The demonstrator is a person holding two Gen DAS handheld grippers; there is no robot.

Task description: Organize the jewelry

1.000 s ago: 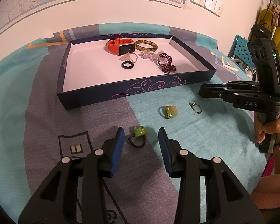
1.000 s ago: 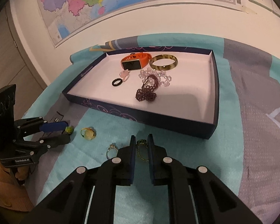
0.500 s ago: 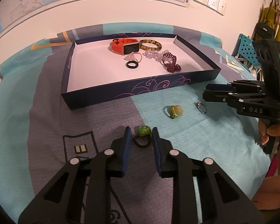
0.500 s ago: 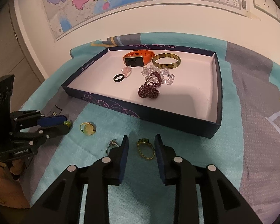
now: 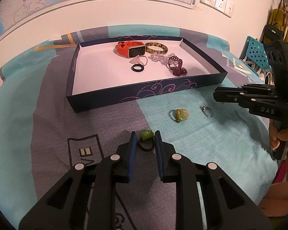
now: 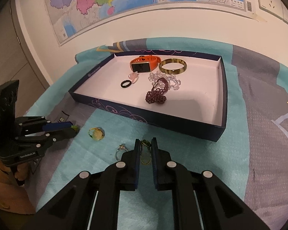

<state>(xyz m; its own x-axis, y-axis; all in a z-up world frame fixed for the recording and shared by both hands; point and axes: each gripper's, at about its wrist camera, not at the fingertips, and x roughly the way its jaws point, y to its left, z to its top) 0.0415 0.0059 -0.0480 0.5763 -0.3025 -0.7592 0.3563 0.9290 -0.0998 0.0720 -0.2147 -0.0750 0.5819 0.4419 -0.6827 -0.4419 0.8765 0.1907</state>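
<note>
My left gripper [image 5: 145,134] is down on the blanket, shut on a dark-bead ring with a green stone [image 5: 145,147]; both pads touch its sides. The jaws of my right gripper [image 6: 145,140] are closing, and their pads meet a gold-bead ring with a green stone [image 6: 145,152] lying between them. A yellow-stone ring [image 5: 180,115] and a silver ring [image 5: 207,111] lie loose between the two grippers. Behind them stands the dark blue tray [image 5: 144,95] with a white floor. In the right wrist view the left gripper [image 6: 72,128] is at far left.
The tray holds an orange watch [image 5: 131,49], a bangle [image 5: 156,48], clear beads [image 5: 159,56], a maroon bead bracelet [image 5: 177,67] and a black ring [image 5: 137,68]. A teal and grey blanket [image 5: 38,105] covers the surface. A hand [image 5: 282,136] grips the right gripper's handle.
The left jaws have come together around the green-stone ring. The right jaws spread apart half a second ago and have narrowed again onto the gold-bead ring.
</note>
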